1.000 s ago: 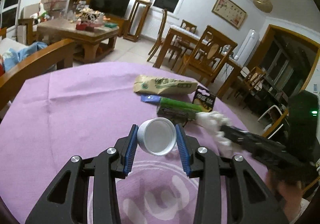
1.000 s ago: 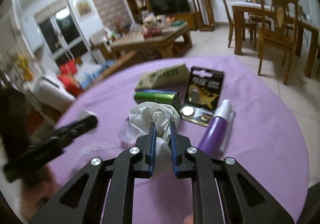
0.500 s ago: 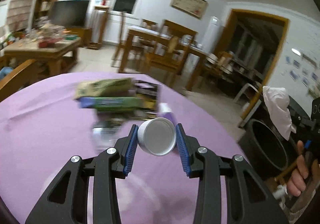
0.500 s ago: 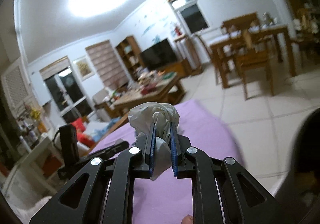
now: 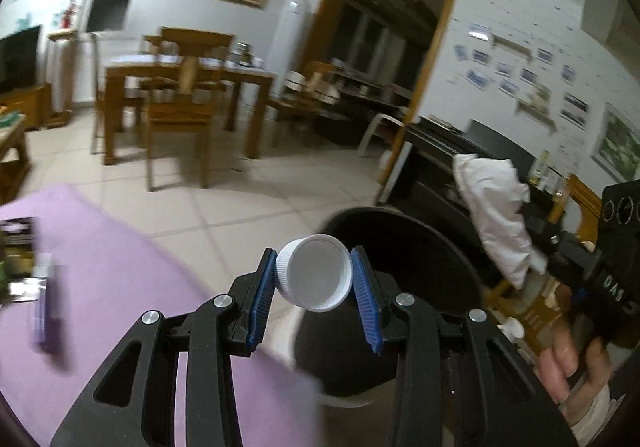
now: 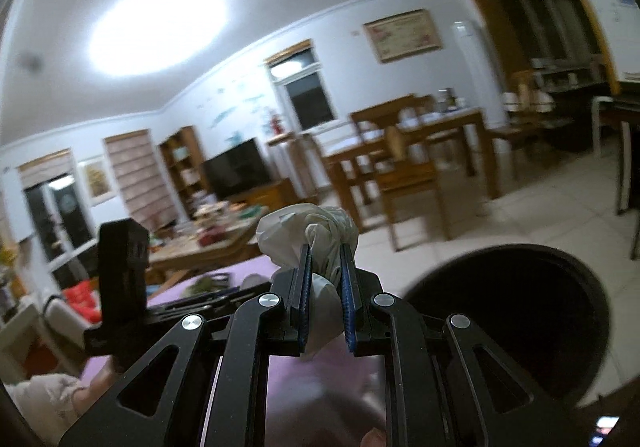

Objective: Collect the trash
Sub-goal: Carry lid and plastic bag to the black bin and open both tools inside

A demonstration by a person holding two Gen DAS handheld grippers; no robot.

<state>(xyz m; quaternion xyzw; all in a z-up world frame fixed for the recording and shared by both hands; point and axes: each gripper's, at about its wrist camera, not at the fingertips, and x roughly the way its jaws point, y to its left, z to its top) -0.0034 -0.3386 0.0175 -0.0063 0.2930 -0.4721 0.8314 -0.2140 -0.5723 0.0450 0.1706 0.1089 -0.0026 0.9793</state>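
My left gripper [image 5: 314, 261] is shut on a white plastic bottle cap [image 5: 314, 273], held just over the near rim of a round black trash bin [image 5: 420, 247] beside the purple-clothed table [image 5: 104, 247]. My right gripper [image 6: 324, 253] is shut on a crumpled white tissue [image 6: 308, 231]. In the left wrist view that tissue [image 5: 496, 215] hangs above the bin's far right side. In the right wrist view the bin's dark opening [image 6: 512, 319] lies to the lower right of the fingers, and the left gripper's black body [image 6: 120, 279] shows at the left.
On the table at the far left lie a purple tube [image 5: 50, 311] and blurred wrappers [image 5: 16, 243]. Wooden dining chairs [image 5: 180, 115] and a table stand across the tiled floor. A dark cabinet [image 5: 472, 151] stands behind the bin. A hand [image 5: 568, 359] grips the right tool.
Both grippers swung right, off the table toward the bin, each keeping its load. The bin now fills the lower view; the table's litter has slid to the left edge.
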